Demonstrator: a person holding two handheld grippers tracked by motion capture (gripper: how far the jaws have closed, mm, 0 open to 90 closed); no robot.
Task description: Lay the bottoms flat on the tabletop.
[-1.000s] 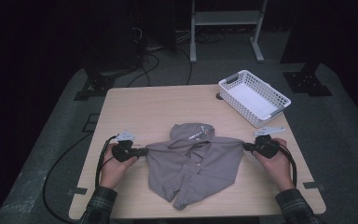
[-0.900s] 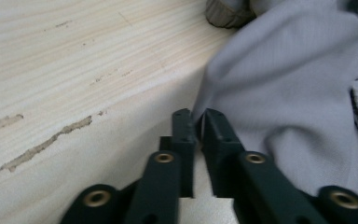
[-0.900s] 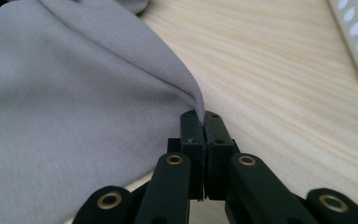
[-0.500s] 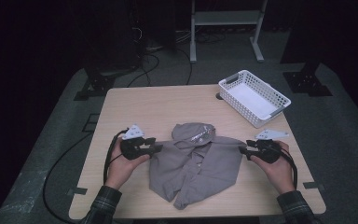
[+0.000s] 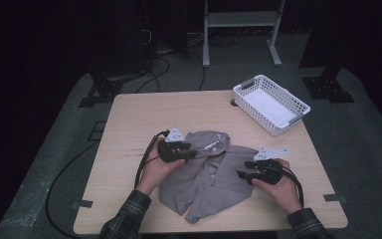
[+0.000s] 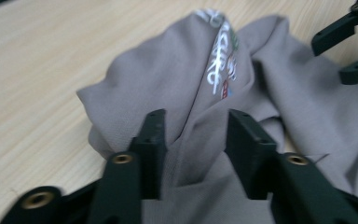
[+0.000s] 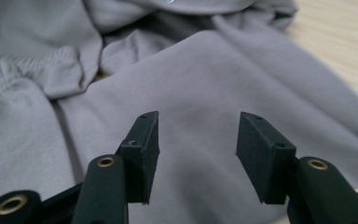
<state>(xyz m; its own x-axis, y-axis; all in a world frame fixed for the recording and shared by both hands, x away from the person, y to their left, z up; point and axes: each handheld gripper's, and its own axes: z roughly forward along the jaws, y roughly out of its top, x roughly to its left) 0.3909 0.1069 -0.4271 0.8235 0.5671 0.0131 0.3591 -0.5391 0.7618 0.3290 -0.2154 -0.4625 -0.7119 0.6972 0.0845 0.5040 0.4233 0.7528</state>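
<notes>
Both grippers had just let go of the grey hoodie (image 5: 206, 177) lying crumpled at the table's (image 5: 129, 129) near-centre; the left gripper (image 6: 193, 140) and right gripper (image 7: 198, 144) hovered over it with jaws spread, apparently seeking fresh grips for folding

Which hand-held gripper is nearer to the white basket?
The right hand-held gripper. It sits below the white basket, at the grey garment's right edge. The left hand-held gripper lies farther off, at the garment's upper left.
</notes>
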